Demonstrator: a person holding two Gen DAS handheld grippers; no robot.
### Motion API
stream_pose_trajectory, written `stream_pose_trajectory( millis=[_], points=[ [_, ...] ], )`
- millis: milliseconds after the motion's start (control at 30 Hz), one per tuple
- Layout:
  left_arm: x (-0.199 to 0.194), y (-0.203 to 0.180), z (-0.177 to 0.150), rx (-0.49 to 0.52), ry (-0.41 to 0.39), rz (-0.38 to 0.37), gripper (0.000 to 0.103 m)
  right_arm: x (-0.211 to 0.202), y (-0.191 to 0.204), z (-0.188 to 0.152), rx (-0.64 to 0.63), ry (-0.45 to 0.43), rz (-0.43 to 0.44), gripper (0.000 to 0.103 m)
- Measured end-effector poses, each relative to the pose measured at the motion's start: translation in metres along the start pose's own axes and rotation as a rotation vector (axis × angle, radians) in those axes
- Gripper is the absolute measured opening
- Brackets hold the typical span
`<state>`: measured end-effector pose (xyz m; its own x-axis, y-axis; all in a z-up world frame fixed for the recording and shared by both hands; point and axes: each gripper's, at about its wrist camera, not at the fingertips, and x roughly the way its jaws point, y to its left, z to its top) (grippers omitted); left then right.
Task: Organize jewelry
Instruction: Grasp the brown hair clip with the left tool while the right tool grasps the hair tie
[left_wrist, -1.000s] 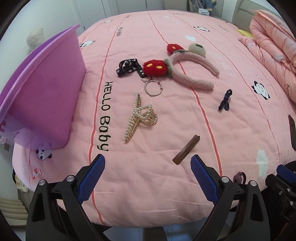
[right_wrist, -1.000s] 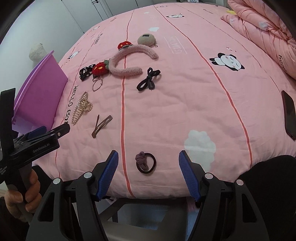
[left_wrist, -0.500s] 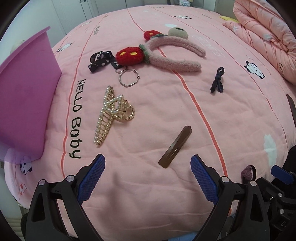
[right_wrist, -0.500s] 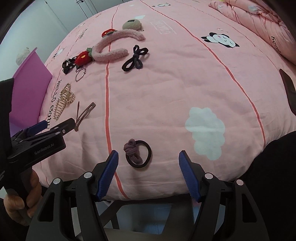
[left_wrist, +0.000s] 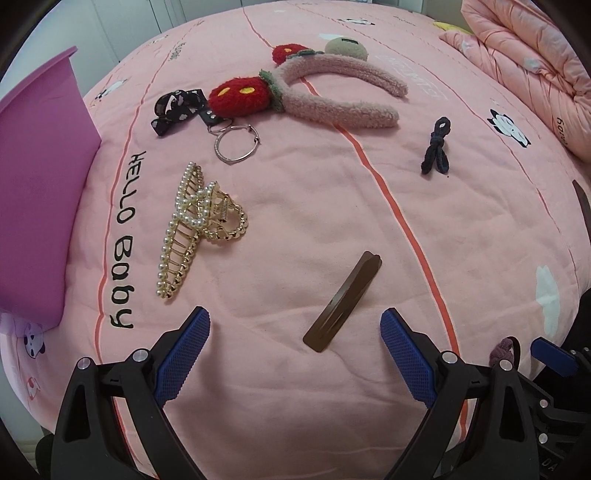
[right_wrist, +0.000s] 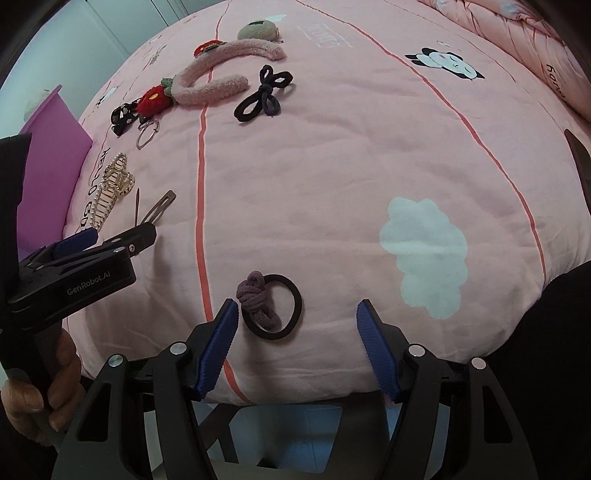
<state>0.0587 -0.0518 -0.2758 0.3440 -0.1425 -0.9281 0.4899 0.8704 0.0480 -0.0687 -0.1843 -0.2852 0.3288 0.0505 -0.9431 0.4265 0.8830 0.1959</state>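
Both hand-held grippers, left (left_wrist: 295, 332) and right (right_wrist: 297, 321), point steeply down, jaws apart.

We hold both black two-finger tools w/ blue ribbed pads angled steeply down: left tool (left_wrist: 294, 328) jaws wide apart, nothing gripped; right tool (right_wrist: 297, 317) likewise spread. Left hand (right_wrist: 40, 387) wraps its tool's handle.

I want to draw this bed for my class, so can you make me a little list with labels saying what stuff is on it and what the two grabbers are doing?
bed cover: pink quilt, "Hello Baby" lettering
box: purple bin, left edge
nearest left gripper: brown hair clip, open jaws, not touching
nearest right gripper: black hair tie with mauve knot, open jaws
also there: pearl claw clip, fuzzy pink headband, silver ring, dark bow tie
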Motion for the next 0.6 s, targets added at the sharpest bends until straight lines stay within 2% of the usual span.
stream_pose_trajectory(
  millis=[533, 600],
  points=[
    [0.024, -0.008, 0.008, 0.007, 0.033, -0.033, 0.092, 0.01, 0.0, 0.004, -0.025, 0.011, -0.014, 0.064],
    [0.024, -0.008, 0.008, 0.006, 0.03, -0.037, 0.091, 0.01, 0.0, 0.003, -0.026, 0.01, -0.017, 0.061]
  ],
)
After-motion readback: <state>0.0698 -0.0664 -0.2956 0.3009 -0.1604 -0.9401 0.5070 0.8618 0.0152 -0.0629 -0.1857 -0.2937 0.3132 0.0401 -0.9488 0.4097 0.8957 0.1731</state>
